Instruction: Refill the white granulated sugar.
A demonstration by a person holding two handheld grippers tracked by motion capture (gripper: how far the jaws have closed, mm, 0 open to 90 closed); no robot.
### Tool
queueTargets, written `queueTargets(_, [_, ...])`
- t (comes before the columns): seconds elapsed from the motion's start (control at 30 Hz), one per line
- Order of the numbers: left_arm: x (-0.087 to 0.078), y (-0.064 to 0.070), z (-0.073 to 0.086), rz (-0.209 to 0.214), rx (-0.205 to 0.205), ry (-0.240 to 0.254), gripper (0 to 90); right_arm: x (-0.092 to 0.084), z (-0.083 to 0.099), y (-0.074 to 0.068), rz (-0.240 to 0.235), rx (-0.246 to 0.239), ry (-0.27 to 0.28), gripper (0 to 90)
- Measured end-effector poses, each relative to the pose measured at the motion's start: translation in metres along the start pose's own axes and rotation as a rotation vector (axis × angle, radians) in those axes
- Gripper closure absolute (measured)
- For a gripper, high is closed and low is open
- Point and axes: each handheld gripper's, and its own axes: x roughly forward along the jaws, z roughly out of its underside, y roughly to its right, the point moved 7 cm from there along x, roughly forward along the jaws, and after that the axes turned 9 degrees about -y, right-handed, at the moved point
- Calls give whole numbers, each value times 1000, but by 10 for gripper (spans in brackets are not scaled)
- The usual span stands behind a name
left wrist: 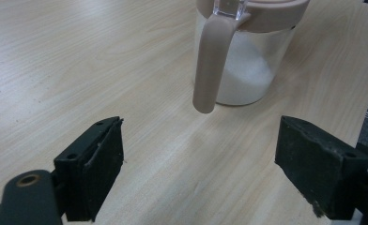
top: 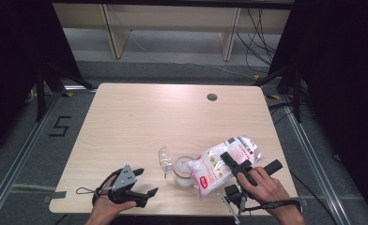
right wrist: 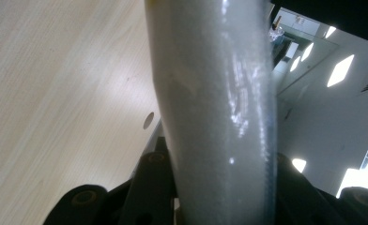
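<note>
A wooden table (top: 140, 122) bears a dark round hole (top: 212, 97).

One table (top: 140, 122) carries one clear jar (top: 184, 172) of white grains with one flipped-open lid (top: 164, 160), near its front edge. One plastic bag (top: 219, 164) tilts above it. Two grippers show.

Glossy plastic bag (top: 222, 164), matt wooden table (top: 140, 122)

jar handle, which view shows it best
The left gripper view: the pinkish handle hangs down the jar in front, close and sharp. In the high view the jar is small, its handle indistinct. The right gripper view shows the held bag instead.
</note>
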Motion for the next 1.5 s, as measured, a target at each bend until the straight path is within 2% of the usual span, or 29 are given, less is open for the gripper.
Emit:
queueTargets(0.1, [0,0,0,0,0,0,153,0,0,-1,-12,7,-5,762])
queueTargets(0.23, [-1,0,1,-10,2,-14,153,1,1,-3,-4,24,4,766])
queueTargets(0.33, [0,0,0,-1,1,2,153,3,1,-5,-5,24,7,768])
queueTargets(0.43, [-1,0,1,-9,1,-14,154,3,1,-6,-18,27,6,769])
queueTargets(0.5, [0,1,0,1,4,-7,157,4,2,-6,-12,38,13,769])
queueTargets(0.6, [-1,-1,0,-1,28,-7,157,4,3,-6,-19,30,12,770])
queueTargets(0.73, [-1,-2,0,-9,30,-7,157,3,4,-7,-12,54,20,770])
queueTargets(0.87, [-1,-3,0,-12,41,-15,157,3,3,-7,-24,41,21,771])
queueTargets(0.9, [-1,-1,-1,-6,23,1,157,3,2,-7,-25,42,22,771])
queueTargets(1.07, [-1,-1,-1,-3,19,5,157,2,2,-8,-28,62,32,773])
queueTargets(1.13, [-2,-3,1,-12,45,-20,157,2,2,-7,-31,63,37,774])
queueTargets(1.3, [-1,-1,0,-6,26,-4,157,1,2,-8,-33,79,34,775])
queueTargets(1.43, [-1,-2,0,-6,29,-8,157,1,2,-7,-33,87,37,776])
queueTargets(1.5, [-1,-2,1,-11,42,-18,157,0,2,-9,-40,115,34,777])
